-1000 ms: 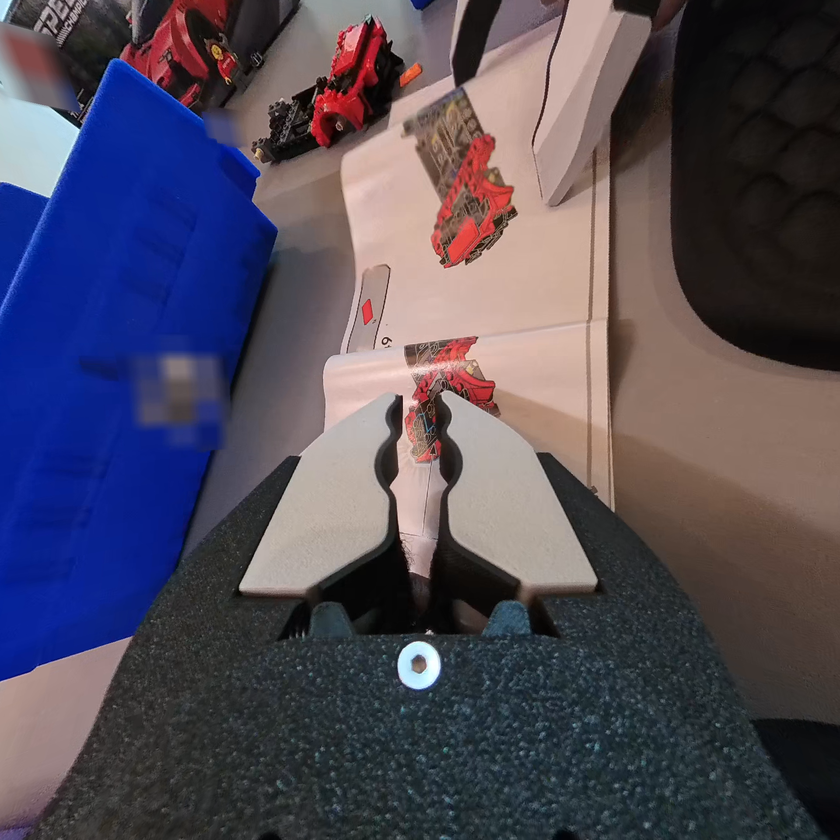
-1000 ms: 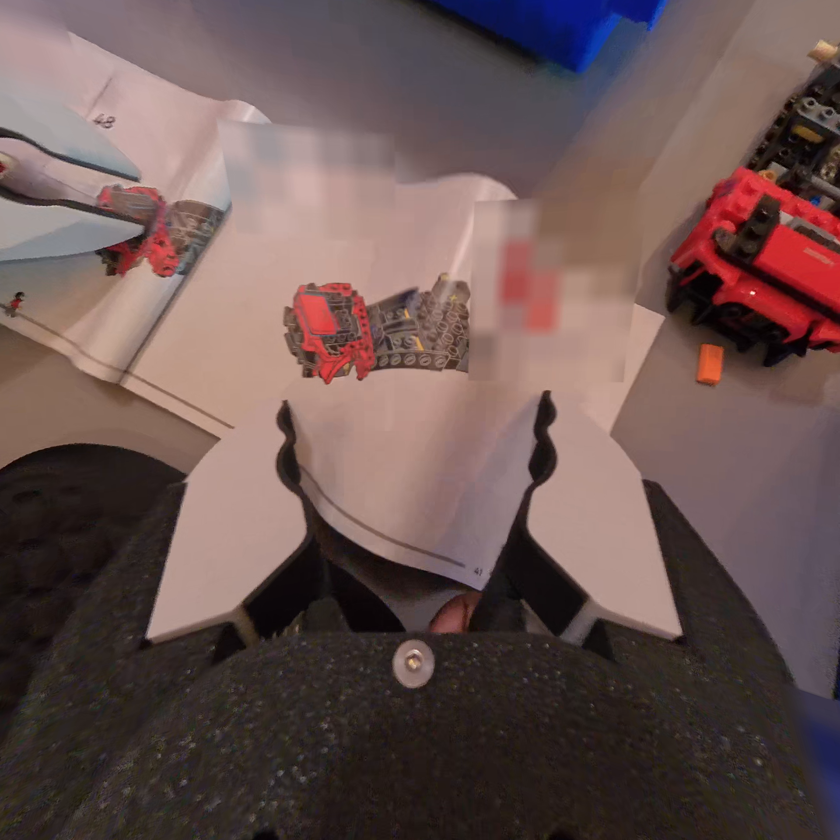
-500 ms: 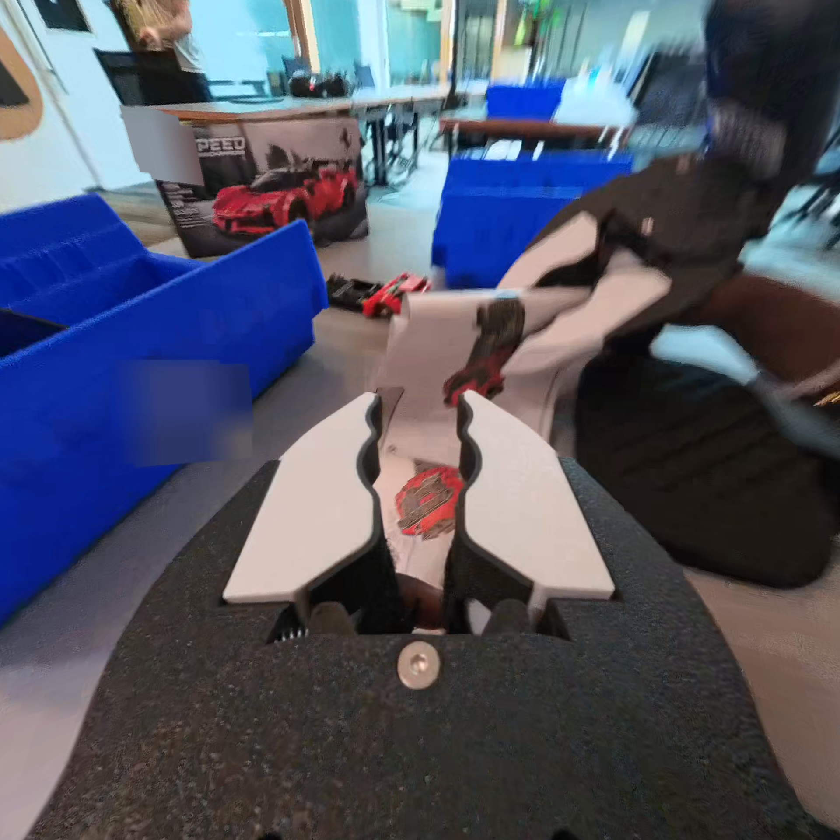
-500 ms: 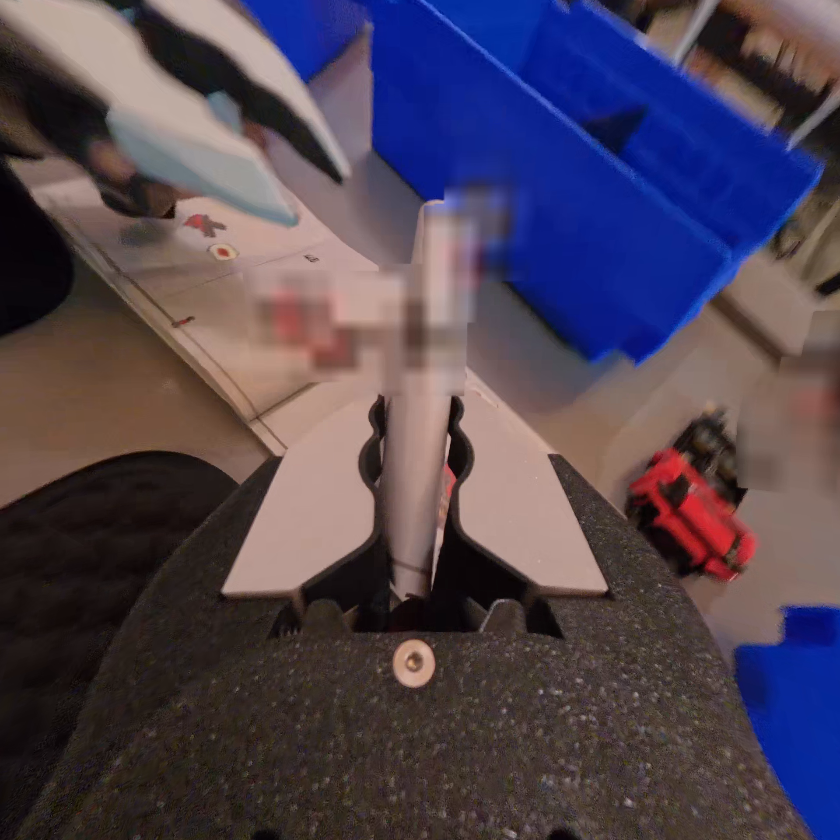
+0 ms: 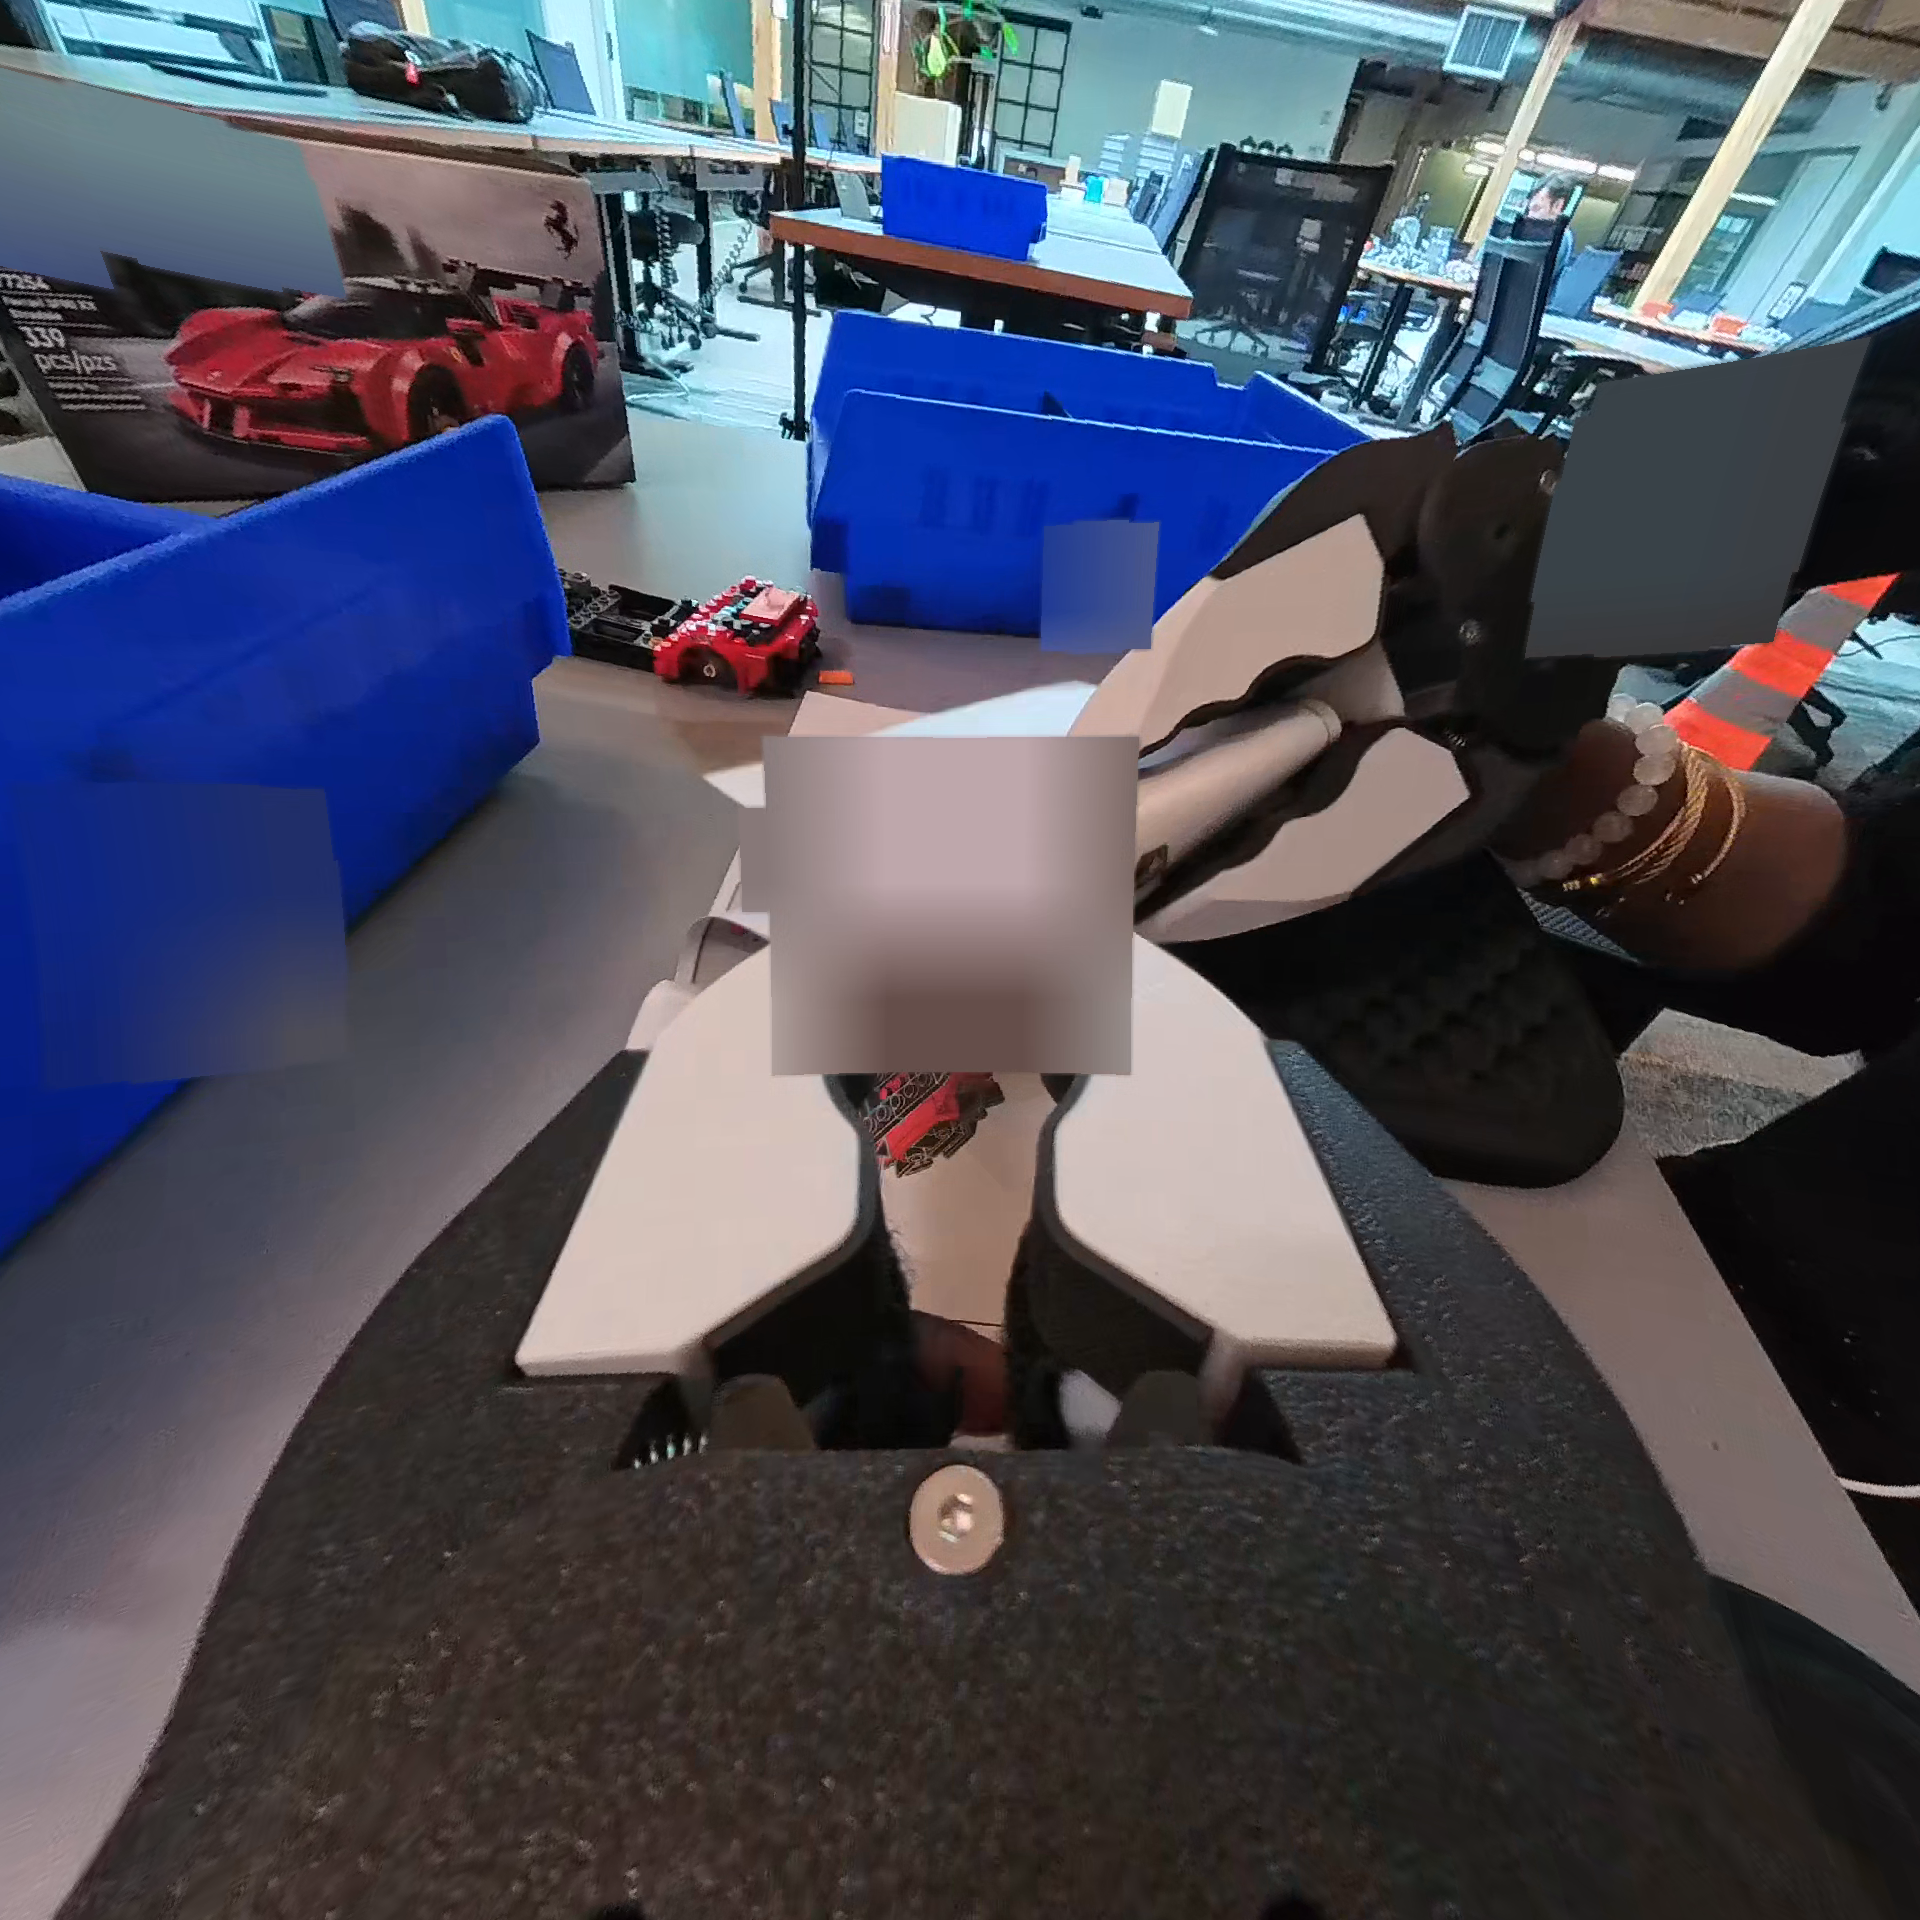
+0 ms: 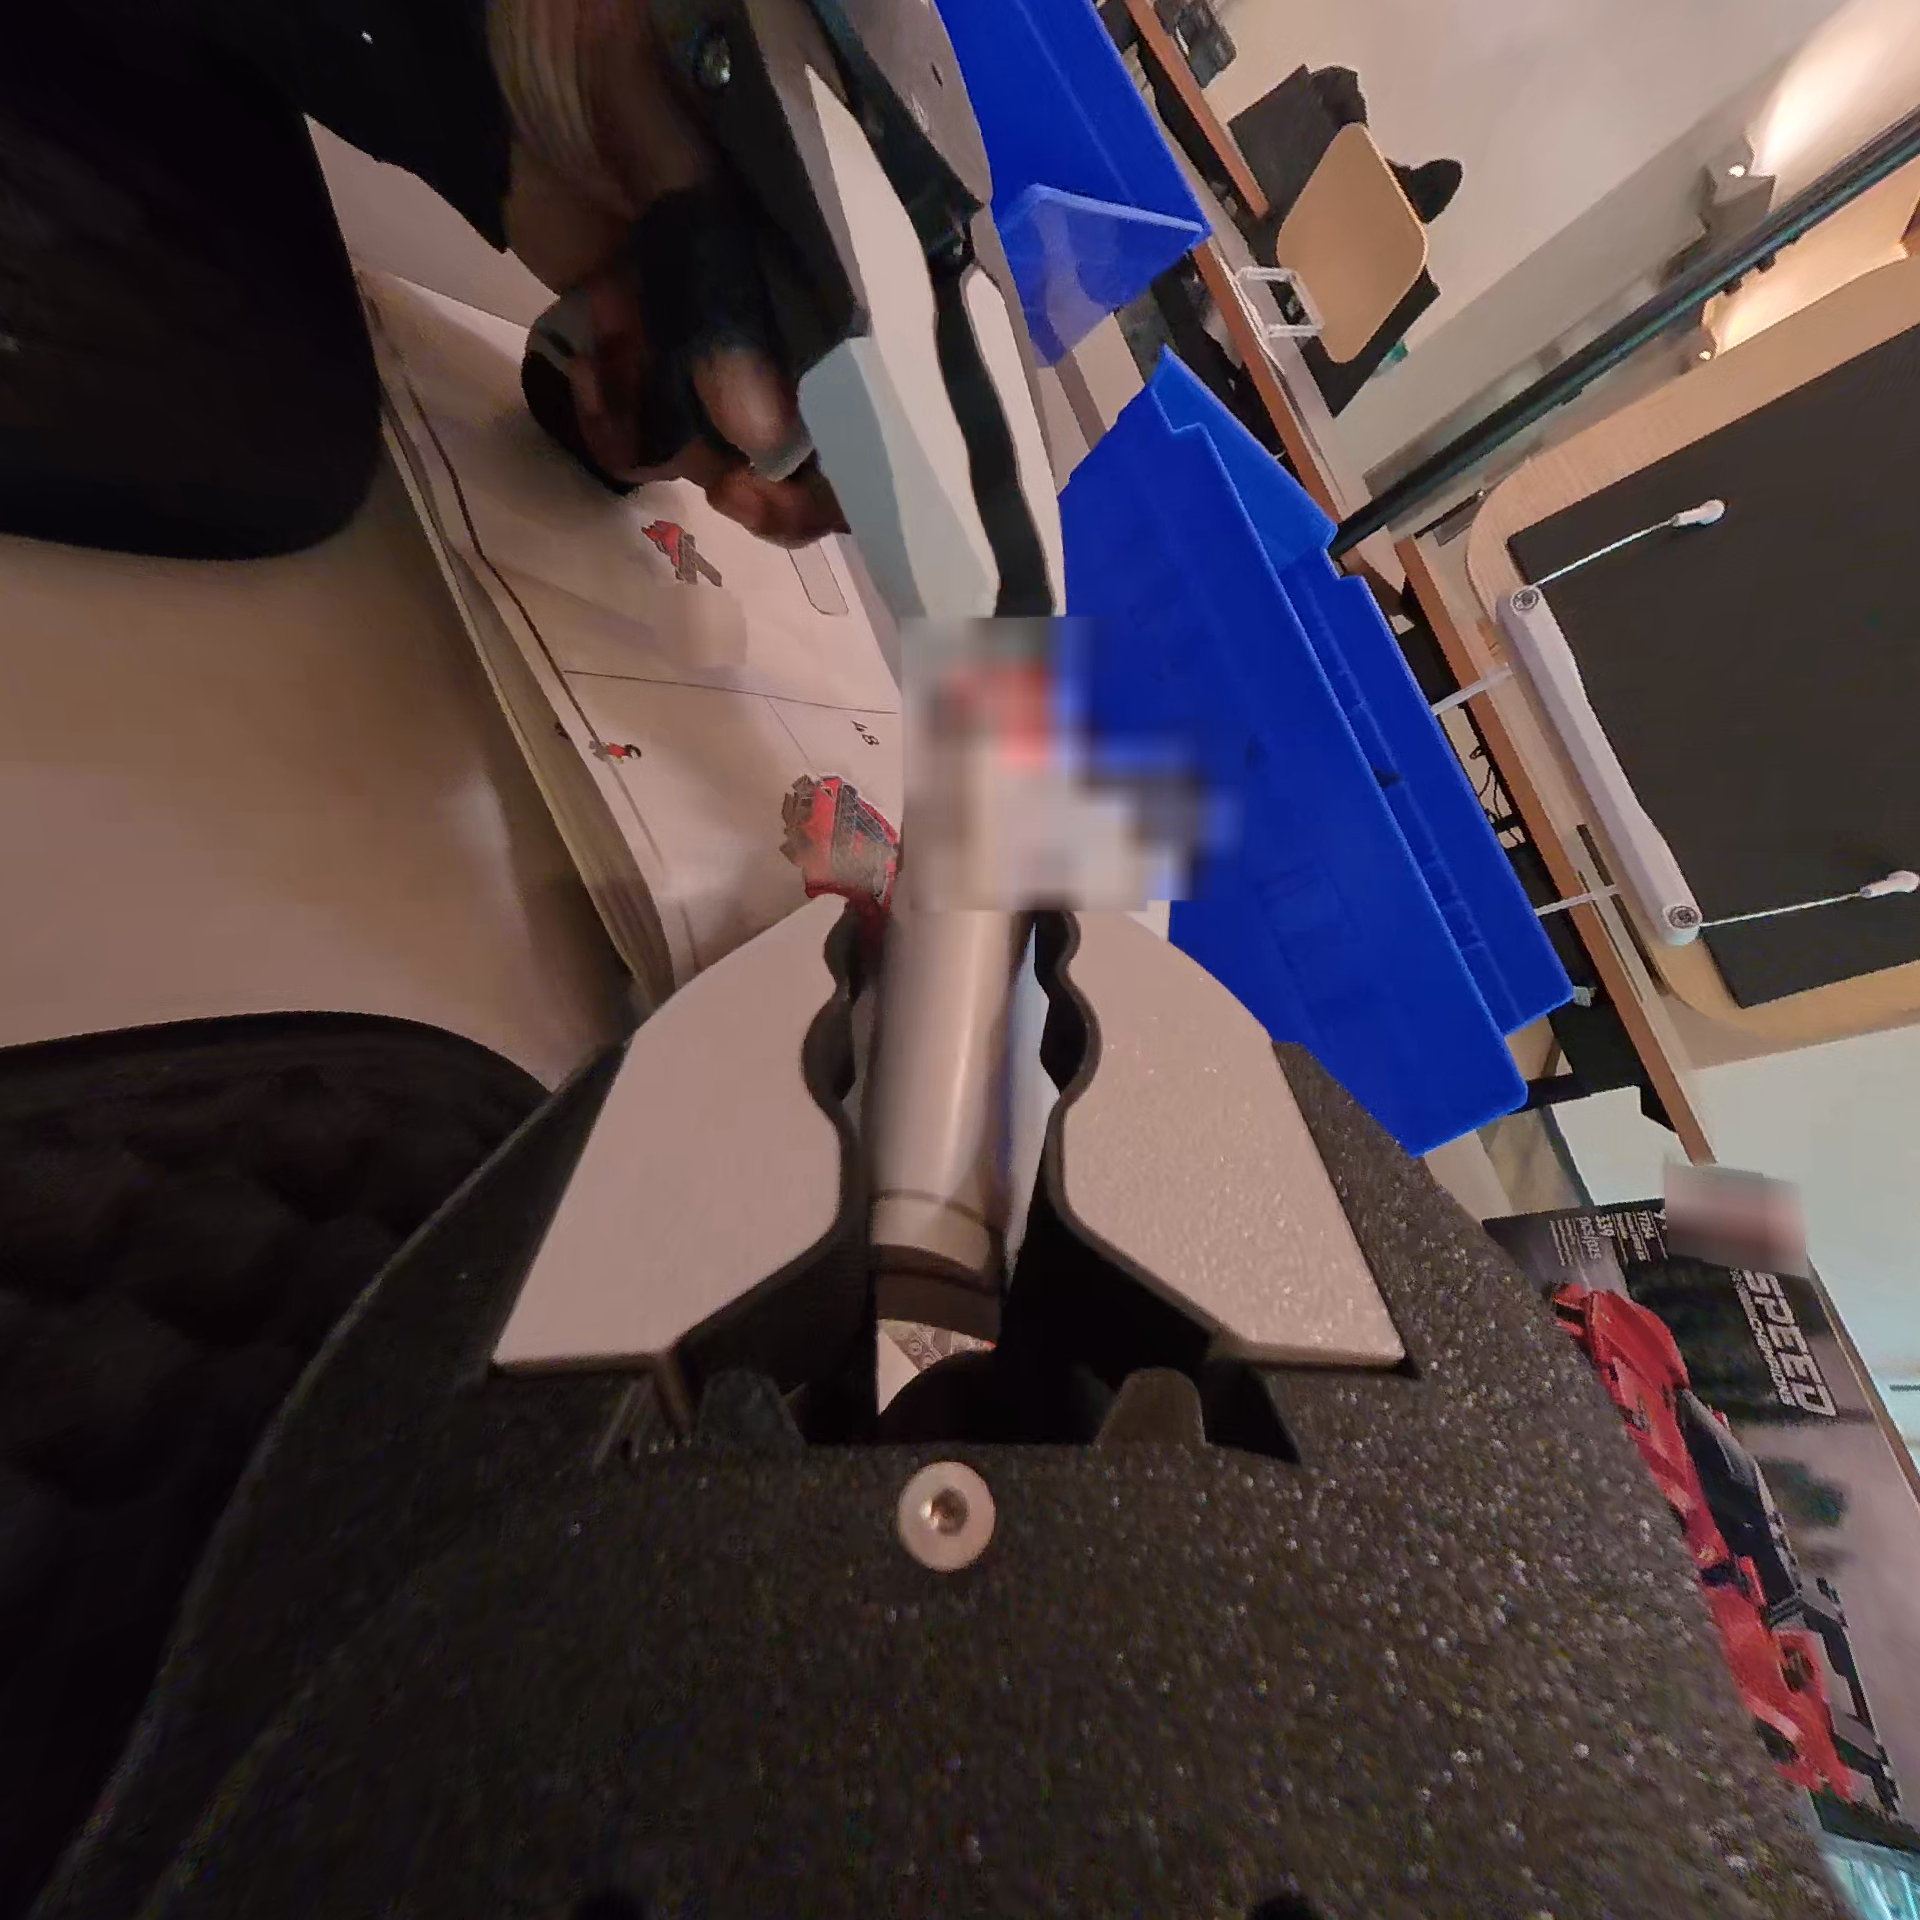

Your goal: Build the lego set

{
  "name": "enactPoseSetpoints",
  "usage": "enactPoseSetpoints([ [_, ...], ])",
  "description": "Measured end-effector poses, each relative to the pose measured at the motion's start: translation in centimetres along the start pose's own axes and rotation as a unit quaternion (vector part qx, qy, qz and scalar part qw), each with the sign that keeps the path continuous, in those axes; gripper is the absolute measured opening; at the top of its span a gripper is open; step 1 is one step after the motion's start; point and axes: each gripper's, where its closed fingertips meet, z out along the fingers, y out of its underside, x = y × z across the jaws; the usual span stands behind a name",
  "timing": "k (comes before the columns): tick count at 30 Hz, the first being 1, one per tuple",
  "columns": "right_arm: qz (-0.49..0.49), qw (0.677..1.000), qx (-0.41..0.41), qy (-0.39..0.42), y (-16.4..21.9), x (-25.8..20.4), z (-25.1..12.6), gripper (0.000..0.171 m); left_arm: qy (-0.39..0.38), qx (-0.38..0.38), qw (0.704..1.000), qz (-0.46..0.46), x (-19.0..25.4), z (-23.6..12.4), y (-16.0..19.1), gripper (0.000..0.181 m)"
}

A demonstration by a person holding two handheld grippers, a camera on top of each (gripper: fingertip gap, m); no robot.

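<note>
Left wrist view: the left gripper, which half a second ago stood narrower, now has its jaws parted wider over the instruction booklet, gripping nothing. The part-built red car sits on the table between the blue bins.

Right wrist view: the right gripper, rolled sideways since then, still pinches a curled booklet page between nearly closed jaws.

blue storage bins stand on the grey table. a black mesh office chair stands behind among desks.
</note>
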Motion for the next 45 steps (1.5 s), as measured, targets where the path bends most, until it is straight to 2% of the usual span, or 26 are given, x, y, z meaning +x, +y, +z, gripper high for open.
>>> enactPoseSetpoints([
  [3,0.023,0.999,0.023,-0.013,-0.5,-0.2,-0.1,0.046,-0.004,0.017,1.000,-0.004,-0.2,-0.3,-0.4,0.014],
  [6,0.087,0.994,0.066,-0.021,-1.3,0.5,-0.6,0.059,-0.002,0.033,0.999,-0.008,-0.3,-0.6,-0.8,0.006],
  [10,0.140,0.985,0.103,-0.007,-1.6,1.8,-1.4,0.067,0.006,0.042,0.999,0.000,0.0,-0.6,-1.1,0.005],
  [15,0.153,0.981,0.115,0.010,-1.7,2.7,-2.0,0.071,0.004,0.046,0.999,0.014,0.1,-0.6,-1.3,0.003],
  [19,0.162,0.977,0.136,0.006,-1.9,3.2,-3.0,0.054,-0.002,0.058,0.998,0.013,-0.1,-0.8,-1.6,0.002],
  [23,0.160,0.981,0.108,-0.029,-1.2,2.5,-3.3,0.049,-0.005,0.060,0.998,0.018,-0.1,-0.9,-1.7,0.002],
  [26,0.144,0.986,0.067,-0.048,-0.5,1.8,-3.1,0.031,-0.012,0.067,0.997,0.020,-0.3,-1.0,-2.0,0.002],
  [28,0.131,0.989,0.039,-0.058,-0.2,1.3,-2.8,0.006,-0.018,0.077,0.997,0.020,-0.5,-1.2,-2.3,0.002],
  [30,0.140,0.988,0.030,-0.053,-0.6,1.4,-2.6,0.001,-0.030,0.085,0.996,0.023,-0.8,-1.5,-2.7,0.005],
  [33,0.167,0.985,0.011,-0.040,-1.5,2.0,-2.3,0.001,-0.078,0.100,0.991,0.049,-1.8,-3.1,-4.0,0.018],
  [37,0.212,0.977,-0.006,0.026,-3.6,2.9,-1.4,0.001,-0.211,0.065,0.970,0.100,-3.4,-7.1,-5.6,0.031],
  [39,0.208,0.975,-0.024,0.077,-4.5,2.8,-0.8,0.001,-0.202,0.069,0.976,0.044,-2.0,-7.8,-5.6,0.031],
  [41,0.160,0.976,-0.054,0.137,-5.2,2.5,-0.2,0.001,-0.119,0.099,0.984,-0.086,0.8,-7.3,-5.6,0.039],
  [42,0.120,0.977,-0.072,0.162,-5.6,2.1,0.1,0.001,-0.083,0.126,0.975,-0.165,1.6,-7.4,-5.9,0.044],
  [45,0.008,0.972,-0.106,0.210,-6.8,0.8,1.3,0.001,-0.026,0.191,0.915,-0.356,1.7,-8.5,-6.5,0.056],
])
